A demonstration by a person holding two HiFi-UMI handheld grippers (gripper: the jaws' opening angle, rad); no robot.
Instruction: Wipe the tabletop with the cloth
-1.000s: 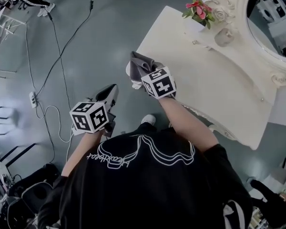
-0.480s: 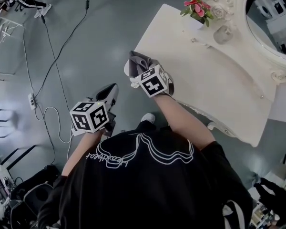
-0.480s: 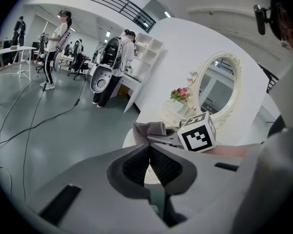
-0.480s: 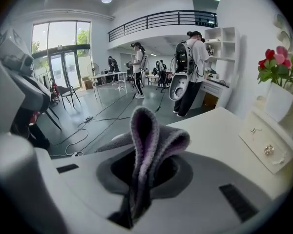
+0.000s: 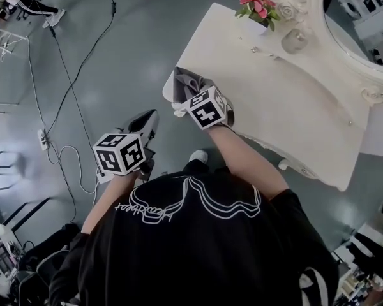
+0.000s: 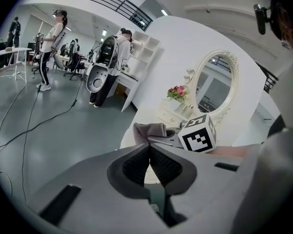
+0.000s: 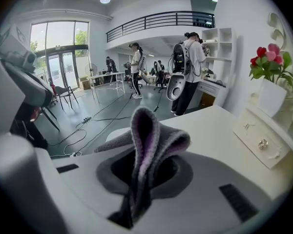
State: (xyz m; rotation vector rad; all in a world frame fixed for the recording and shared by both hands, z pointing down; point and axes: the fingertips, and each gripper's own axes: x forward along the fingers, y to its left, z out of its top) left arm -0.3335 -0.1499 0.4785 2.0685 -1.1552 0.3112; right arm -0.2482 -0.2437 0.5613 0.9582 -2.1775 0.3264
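Grey cloth [image 7: 149,130] between right gripper's [image 7: 139,177] fingers [image 7: 185,175], at the tabletop [image 7: 210,130] corner.

shiny grey floor [image 5: 134,37] with black cables [image 5: 71,85] snaking around, big glass doors [image 7: 58,52] letting daylight in, balcony railing [image 7: 161,19] up top, ceiling spotlights [image 7: 105,0], white shelves [image 7: 222,40], ornate oval mirror [image 6: 212,84]

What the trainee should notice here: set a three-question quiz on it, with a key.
1. True or false: the left hand-held gripper has its jaws apart.
2. Which stands on the tabletop? A flowers; B a kettle; C a laptop.
3. Which gripper is shut on the cloth?

Key: 1 false, its jaws are together and empty; 2 A; 3 the right hand-held gripper.
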